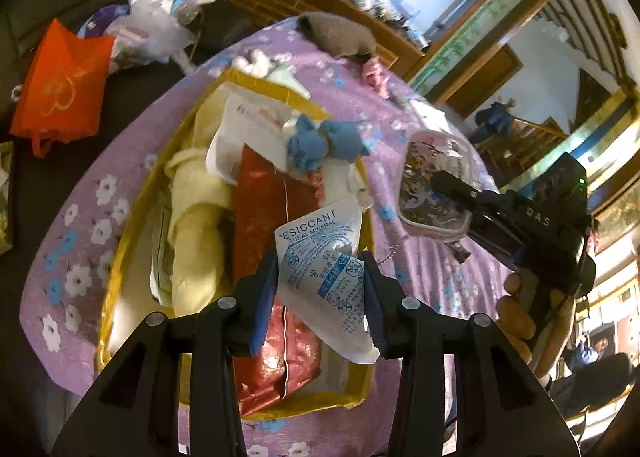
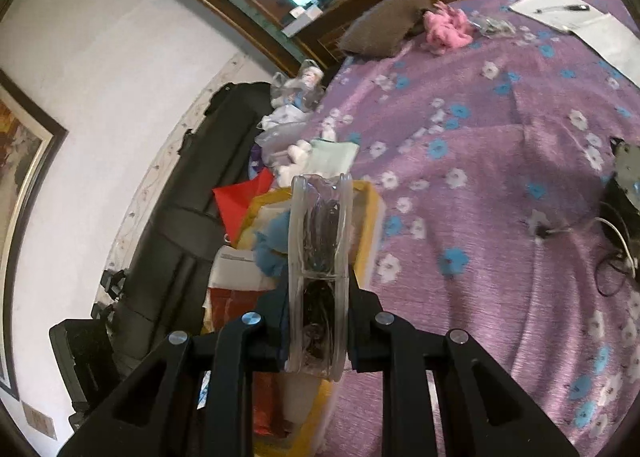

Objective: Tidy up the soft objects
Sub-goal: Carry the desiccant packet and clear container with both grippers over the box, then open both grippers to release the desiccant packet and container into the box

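Note:
My left gripper (image 1: pixel 320 297) is shut on a white desiccant packet (image 1: pixel 324 265) with blue print, held above a yellow-rimmed box (image 1: pixel 120 257). The box holds a red foil pack (image 1: pixel 268 209), pale yellow cloth (image 1: pixel 196 241), white bags and a blue soft toy (image 1: pixel 320 143). My right gripper (image 2: pixel 318 297) is shut on a clear plastic pouch (image 2: pixel 320 257) with dark things inside, held edge-on just right of the box (image 2: pixel 370 201). In the left wrist view that pouch (image 1: pixel 434 181) hangs over the bed, right of the box, with a hand (image 1: pixel 520 321) below the right gripper.
The box lies on a purple flowered bedspread (image 2: pixel 480 177). A grey cushion (image 2: pixel 384 25), a pink soft thing (image 2: pixel 444 27) and papers (image 2: pixel 580 21) lie at its far end. An orange bag (image 1: pixel 60 81), plastic bags (image 1: pixel 160 17) and a dark suitcase (image 2: pixel 192 197) sit left of the bed.

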Demonstrator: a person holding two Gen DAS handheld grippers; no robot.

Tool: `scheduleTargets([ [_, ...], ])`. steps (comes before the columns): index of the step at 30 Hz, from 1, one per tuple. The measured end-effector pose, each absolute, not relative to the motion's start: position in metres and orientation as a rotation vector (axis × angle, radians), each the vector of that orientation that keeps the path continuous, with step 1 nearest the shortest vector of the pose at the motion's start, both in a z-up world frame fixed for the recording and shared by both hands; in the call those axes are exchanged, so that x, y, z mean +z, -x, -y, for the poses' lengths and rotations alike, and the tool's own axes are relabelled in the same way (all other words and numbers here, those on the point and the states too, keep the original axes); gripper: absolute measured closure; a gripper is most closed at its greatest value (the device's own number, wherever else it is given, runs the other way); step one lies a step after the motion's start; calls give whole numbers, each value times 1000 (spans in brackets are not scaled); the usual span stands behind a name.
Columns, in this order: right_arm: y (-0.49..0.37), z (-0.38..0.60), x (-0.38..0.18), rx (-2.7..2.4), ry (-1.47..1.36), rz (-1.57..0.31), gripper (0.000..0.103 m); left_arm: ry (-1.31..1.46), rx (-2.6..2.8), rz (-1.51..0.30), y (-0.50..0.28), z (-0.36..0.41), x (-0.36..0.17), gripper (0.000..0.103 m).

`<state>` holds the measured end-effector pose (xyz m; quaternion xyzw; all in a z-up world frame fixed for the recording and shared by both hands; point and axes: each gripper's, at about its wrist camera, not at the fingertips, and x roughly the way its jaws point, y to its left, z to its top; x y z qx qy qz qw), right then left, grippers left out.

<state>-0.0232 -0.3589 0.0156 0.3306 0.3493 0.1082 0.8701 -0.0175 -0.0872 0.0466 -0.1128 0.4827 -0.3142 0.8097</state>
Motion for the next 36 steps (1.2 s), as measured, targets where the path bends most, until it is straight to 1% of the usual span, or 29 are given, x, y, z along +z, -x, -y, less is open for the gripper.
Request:
scheduleTargets([
  [6, 10, 330, 16, 304, -640, -751, 83, 242, -715, -980, 11, 85, 69, 63],
  [10, 2, 318, -2, 351, -655, -796, 83, 190, -686, -924, -16, 88, 86, 63],
  [13, -4, 315, -10, 383, -675, -818, 83, 146, -675, -913, -45, 97, 87, 63],
  [19, -21, 304, -17, 410, -666, -848, 83, 59, -628, -974, -92, 123, 57, 63],
  [23, -26, 307, -22, 420, -701, -842, 80, 25, -599, -1005, -106, 134, 37, 63],
  [25, -27, 310, -27, 428, -744, -837, 80, 13, -592, -1018, -108, 136, 30, 60],
  [26, -26, 312, -29, 424, -770, -839, 79, 8, -596, -1024, -109, 136, 27, 56],
  [28, -23, 313, -30, 414, -794, -854, 67, 0, -606, -1038, -107, 136, 23, 52],
  [29, -20, 313, -29, 417, -795, -857, 64, -4, -612, -1042, -104, 134, 23, 51],
  [30, -15, 310, -25, 423, -782, -857, 57, -9, -620, -1050, -102, 133, 24, 50],
  [31, -10, 308, -21, 427, -763, -857, 47, -14, -629, -1068, -100, 130, 24, 50],
  [33, -1, 301, -11, 420, -704, -856, 41, -7, -635, -1070, -95, 124, 33, 50],
  [34, 5, 296, -6, 405, -665, -856, 41, 24, -642, -1027, -89, 116, 42, 50],
  [35, 9, 293, -2, 397, -636, -852, 41, 40, -642, -994, -84, 112, 47, 46],
  [36, 12, 290, 1, 393, -607, -855, 41, 49, -638, -975, -80, 110, 51, 29],
])
